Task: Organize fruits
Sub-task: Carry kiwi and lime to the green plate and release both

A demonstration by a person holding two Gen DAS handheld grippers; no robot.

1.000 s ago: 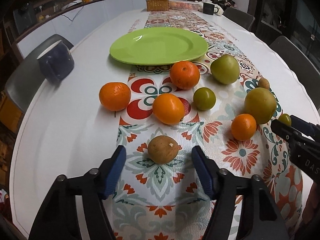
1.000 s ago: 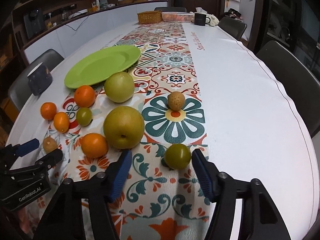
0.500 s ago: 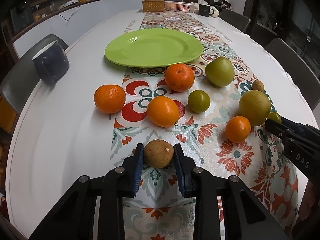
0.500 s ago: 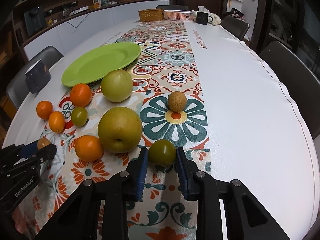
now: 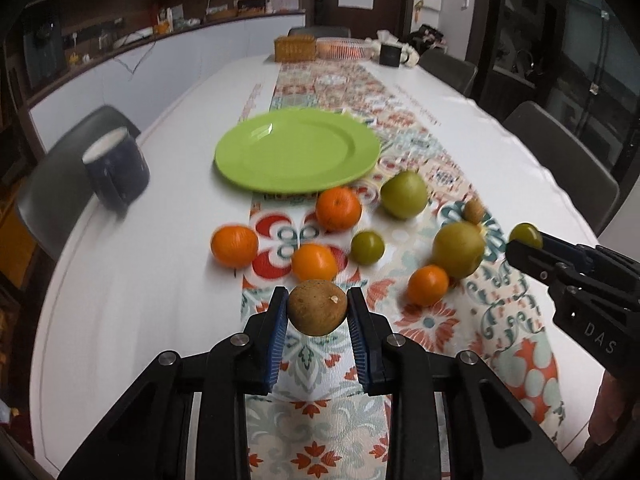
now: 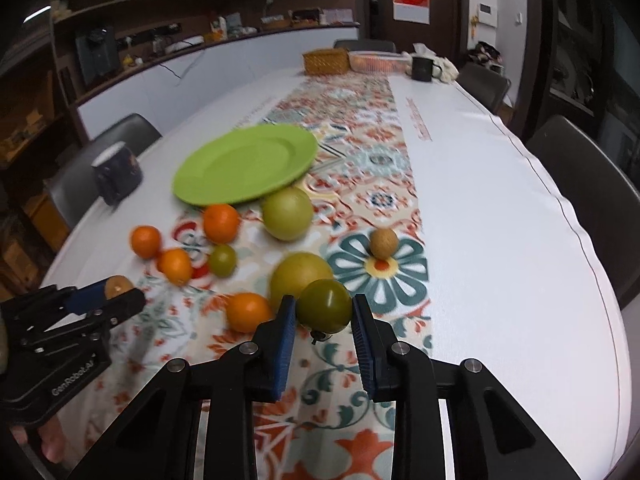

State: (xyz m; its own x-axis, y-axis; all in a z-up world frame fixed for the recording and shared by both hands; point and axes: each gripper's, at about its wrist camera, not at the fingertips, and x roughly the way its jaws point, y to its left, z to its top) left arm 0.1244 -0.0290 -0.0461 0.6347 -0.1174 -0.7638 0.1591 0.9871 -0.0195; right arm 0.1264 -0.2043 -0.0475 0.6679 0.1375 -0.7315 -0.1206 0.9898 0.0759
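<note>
A small brown fruit is pinched tight between the blue pads of the left tongs. It has been picked up off the flowered cloth, and a gap can be seen under it. A small dark green fruit is squeezed the same way in the right tongs, with its little stem hanging below. Both pairs of tongs are nearly closed, as far as the fruit lets them.

The green plate is seen at about 12 o'clock from the brown fruit, well apart from it. Nothing has been put on the plate yet.

Most of the job is still left, it seems. Four oranges are still spread on the cloth between the tongs and the plate. Two big yellow-green fruits are at about 1 o'clock and 2 o'clock. One more small green fruit sits in the middle of the group. Another small brown fruit rests on a blue flower at about 1 o'clock from the right tongs.

So two fruits are held in the air, none are sorted, and eight are left on the table. The plate is probably where the fruit will be put, but that cannot be told for sure.
</note>
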